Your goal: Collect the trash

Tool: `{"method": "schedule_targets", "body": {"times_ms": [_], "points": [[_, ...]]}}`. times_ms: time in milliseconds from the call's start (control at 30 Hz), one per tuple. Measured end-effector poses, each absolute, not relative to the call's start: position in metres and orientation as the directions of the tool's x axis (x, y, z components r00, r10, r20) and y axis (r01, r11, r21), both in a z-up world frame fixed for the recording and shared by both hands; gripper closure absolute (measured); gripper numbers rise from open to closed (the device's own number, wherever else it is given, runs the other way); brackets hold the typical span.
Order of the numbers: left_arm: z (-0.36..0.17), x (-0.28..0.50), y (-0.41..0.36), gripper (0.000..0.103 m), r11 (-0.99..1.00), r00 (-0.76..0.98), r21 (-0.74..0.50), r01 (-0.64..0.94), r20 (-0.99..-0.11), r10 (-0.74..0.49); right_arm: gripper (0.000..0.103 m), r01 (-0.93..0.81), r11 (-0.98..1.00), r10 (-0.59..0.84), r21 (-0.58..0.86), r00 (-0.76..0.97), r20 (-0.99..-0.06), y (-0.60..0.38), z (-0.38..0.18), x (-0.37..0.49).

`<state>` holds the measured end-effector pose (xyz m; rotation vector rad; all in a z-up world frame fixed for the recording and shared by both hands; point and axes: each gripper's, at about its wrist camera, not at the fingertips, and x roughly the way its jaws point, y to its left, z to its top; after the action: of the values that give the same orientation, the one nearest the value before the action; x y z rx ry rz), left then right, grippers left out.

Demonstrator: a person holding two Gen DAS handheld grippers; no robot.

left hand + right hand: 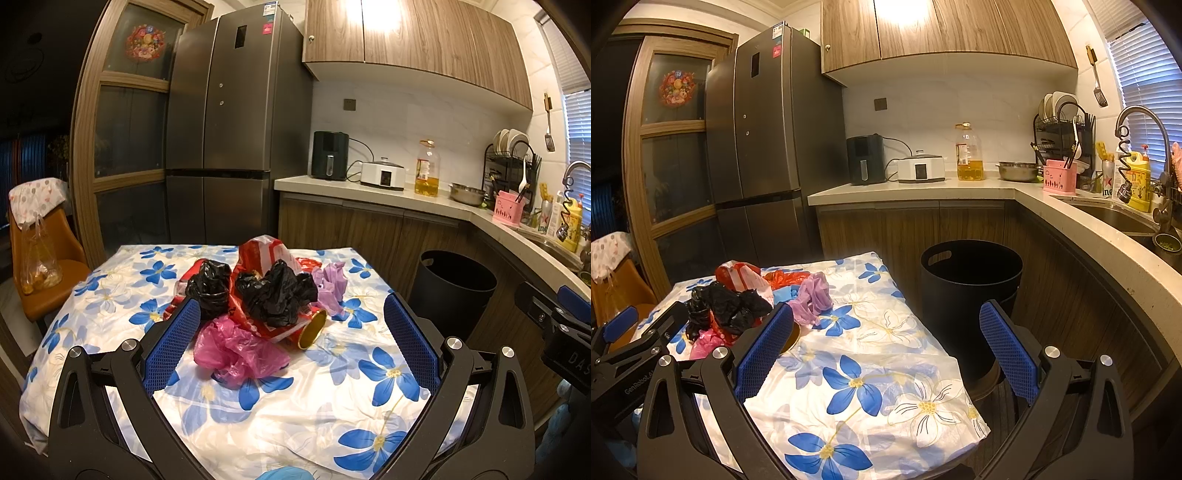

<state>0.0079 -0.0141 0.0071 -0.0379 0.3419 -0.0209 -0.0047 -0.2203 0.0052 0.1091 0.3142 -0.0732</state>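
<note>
My left gripper (291, 332) hangs released over the bench (332, 406), its 2 blue pads spread wide. Just ahead of it sits the trash pile: 2 black bags (275, 291), a pink bag (236, 350) nearest me, a gold-rimmed can (312, 328) (lying on its side) and a purple bag (330, 284). My right gripper (886, 332) is also spread, empty; the black bin (971, 291) stands ahead, slightly right.

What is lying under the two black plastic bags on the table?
The black plastic bags rest on a red and white plastic bag. In front lie a pink bag and a gold-rimmed can. Anything deeper in the pile is hidden.
</note>
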Motion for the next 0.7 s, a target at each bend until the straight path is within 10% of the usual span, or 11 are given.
{"method": "schedule_targets", "body": {"times_ms": [700], "points": [[-0.019,0.021,0.012,0.008,0.995,0.946,-0.077,-0.068,-0.323,0.039,0.005,0.011,0.991,0.033,0.134,0.945,-0.327,-0.213,-0.019,0.020]]}}
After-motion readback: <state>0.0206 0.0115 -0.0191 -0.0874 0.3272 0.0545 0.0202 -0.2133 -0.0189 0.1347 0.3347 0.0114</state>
